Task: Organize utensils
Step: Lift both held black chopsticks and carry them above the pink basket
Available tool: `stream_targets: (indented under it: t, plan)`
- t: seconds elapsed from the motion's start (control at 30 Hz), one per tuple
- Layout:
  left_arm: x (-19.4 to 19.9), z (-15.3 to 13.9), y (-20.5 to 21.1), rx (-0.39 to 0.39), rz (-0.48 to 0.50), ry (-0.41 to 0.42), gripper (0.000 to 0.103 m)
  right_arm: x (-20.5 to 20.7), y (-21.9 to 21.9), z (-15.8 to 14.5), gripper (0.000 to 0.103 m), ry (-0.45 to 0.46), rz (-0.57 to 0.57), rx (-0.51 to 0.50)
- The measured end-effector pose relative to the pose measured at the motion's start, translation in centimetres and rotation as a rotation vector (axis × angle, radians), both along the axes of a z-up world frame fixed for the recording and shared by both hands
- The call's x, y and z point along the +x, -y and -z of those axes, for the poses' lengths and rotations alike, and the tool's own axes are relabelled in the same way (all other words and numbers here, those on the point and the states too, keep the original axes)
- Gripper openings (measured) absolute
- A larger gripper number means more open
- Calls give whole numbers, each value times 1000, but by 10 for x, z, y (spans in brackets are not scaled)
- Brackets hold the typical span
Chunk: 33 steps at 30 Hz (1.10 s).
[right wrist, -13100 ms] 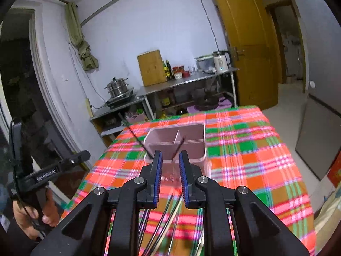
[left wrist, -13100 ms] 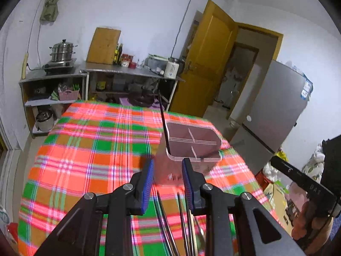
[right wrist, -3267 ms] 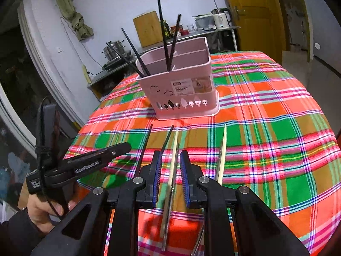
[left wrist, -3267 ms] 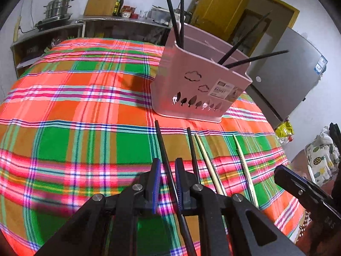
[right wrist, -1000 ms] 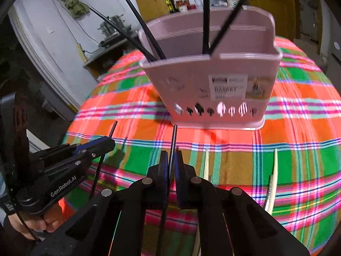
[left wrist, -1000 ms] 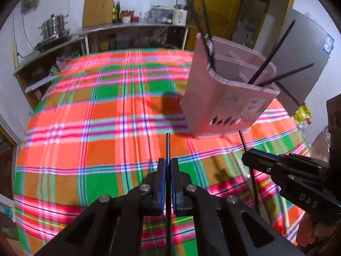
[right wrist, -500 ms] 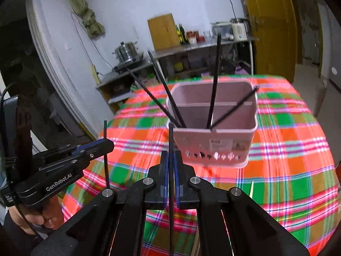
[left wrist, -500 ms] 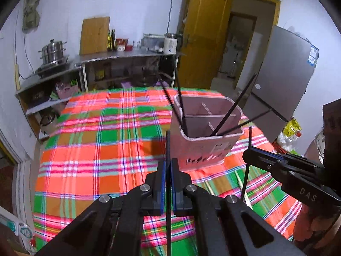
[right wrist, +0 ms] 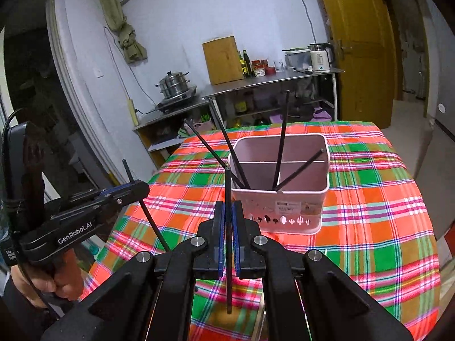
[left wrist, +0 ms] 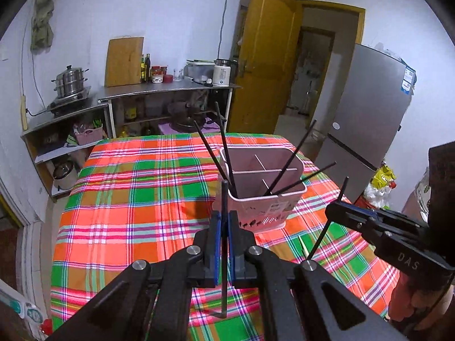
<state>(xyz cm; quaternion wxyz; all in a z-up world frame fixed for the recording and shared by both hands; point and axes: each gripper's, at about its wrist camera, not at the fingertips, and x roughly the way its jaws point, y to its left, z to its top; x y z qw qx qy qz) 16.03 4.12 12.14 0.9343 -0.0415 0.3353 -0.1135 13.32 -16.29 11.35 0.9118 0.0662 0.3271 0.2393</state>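
Between the blue pads of the left claw (left wrist: pixel 224 226) a black chopstick (left wrist: pixel 224 216) stands upright, pinched; the right claw (right wrist: pixel 228 216) clamps a second black chopstick (right wrist: pixel 228 199) likewise. Beyond both, on the plaid-covered surface (left wrist: pixel 136 199), sits the pink divided holder (left wrist: pixel 263 199) with four black chopsticks leaning inside.

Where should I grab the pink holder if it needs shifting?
Take the holder by its far long wall, coming straight down, one finger inside the rim, one outside. The top is open, that wall is thin and upright, and the four black chopsticks seem to stand in the near compartments, leaving the back free.
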Motion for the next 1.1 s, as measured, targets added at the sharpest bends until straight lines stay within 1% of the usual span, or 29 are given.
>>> stream_targets:
  t: [0.23, 0.5, 0.63, 0.9, 1.1]
  plan:
    - [-18, -3, 6, 17, 7, 7, 4, -15, 3, 0, 5, 10, -6, -14]
    - [-33, -8, 9, 36, 26, -14, 4, -34, 8, -4, 5, 18, -18, -42]
    - [-35, -10, 10, 44, 28, -25, 4, -39, 10, -6, 5, 26, -15, -49]
    - [-24, -21, 5, -3, 41, -34, 4, -37, 14, -17, 4, 63, 5, -40]
    - [-11, -31, 0, -51, 35, -21, 4, -26, 19, -26, 4, 95, 38, -25]
